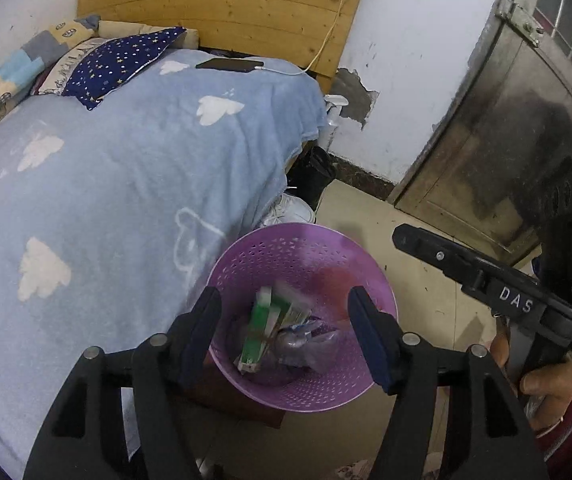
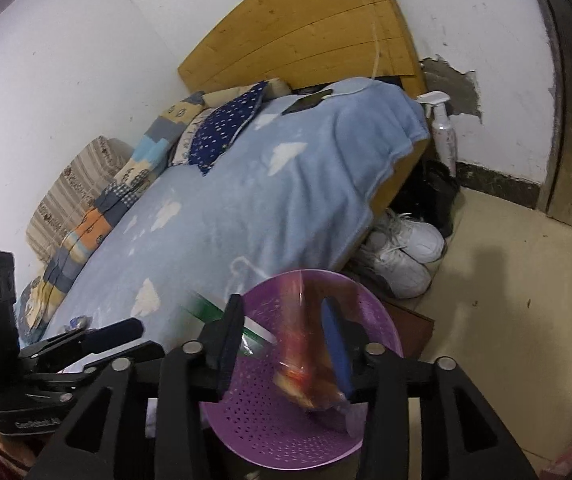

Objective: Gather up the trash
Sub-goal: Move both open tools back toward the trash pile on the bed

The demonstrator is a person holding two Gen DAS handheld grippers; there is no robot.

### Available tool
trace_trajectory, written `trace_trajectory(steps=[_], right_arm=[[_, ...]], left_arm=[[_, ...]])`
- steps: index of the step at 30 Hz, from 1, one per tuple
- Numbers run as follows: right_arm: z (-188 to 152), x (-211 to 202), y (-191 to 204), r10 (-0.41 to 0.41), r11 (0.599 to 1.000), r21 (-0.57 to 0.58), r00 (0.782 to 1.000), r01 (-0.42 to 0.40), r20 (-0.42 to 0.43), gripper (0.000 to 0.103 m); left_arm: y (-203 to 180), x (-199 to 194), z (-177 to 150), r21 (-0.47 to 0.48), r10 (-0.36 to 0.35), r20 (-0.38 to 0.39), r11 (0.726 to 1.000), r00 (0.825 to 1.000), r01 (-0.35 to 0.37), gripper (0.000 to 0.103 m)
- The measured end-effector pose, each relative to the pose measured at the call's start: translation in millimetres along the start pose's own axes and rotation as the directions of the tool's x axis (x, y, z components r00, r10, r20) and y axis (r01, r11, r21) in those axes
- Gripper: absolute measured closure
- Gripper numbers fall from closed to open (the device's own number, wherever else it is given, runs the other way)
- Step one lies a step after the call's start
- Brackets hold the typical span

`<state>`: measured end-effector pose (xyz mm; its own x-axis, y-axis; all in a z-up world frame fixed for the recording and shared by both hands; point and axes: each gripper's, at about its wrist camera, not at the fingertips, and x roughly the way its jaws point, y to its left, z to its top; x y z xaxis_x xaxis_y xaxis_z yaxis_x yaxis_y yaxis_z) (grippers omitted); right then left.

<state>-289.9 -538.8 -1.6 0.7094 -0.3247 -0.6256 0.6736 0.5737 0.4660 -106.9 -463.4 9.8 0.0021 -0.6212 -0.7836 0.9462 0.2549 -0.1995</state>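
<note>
A purple perforated basket [image 1: 306, 236] stands on the floor against the bed. My left gripper [image 1: 286, 320] hangs open right above it. Below its fingers a green and white carton [image 1: 262, 332] lies blurred among clear plastic wrappers [image 1: 314, 340] inside the basket. In the right wrist view my right gripper [image 2: 284, 340] is over the same basket [image 2: 270, 432], jaws apart. A blurred red wrapper [image 2: 302, 352] streaks down between its fingers, and no pad presses on it. The left gripper [image 2: 142, 338] shows at the left, the right gripper [image 1: 410, 240] at the right with a hand on it.
The bed with a blue cloud blanket [image 1: 106, 184] fills the left side, a phone [image 1: 230, 65] on a cable near its wooden headboard [image 1: 222, 0]. White sneakers [image 2: 402, 256] and a spray bottle [image 2: 442, 128] sit by the bed's corner. A metal door [image 1: 498, 140] closes the right. Beige floor [image 2: 506, 300] lies beyond the basket.
</note>
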Motion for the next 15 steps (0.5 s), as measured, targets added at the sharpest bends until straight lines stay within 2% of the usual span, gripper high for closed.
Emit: trace_trajectory(steps=[6,11,15], right_arm=[[1.5,-2.1,14.3,0.026,0.999,-0.035,1.000,-0.026,0.010,0.060],[-5.3,11.0,54.6,0.079,0.991,-0.104,0.996,-0.082,-0.035,0.055],[-16.7,23.4,105.1,0.165,0.964,-0.195,0.983,-0.178,-0.083,0.055]], left_arm=[[33.2,-34.4,-19.4,-0.024,0.089,0.053,0.996,0.995,-0.087,0.038],[75.0,-72.0,-40.3,-0.083,0.171,0.097,0.983,0.980,-0.164,0.038],[118.7,-109.7,-62.5,-0.159,0.242,0.129,0.962,0.962,-0.221,0.038]])
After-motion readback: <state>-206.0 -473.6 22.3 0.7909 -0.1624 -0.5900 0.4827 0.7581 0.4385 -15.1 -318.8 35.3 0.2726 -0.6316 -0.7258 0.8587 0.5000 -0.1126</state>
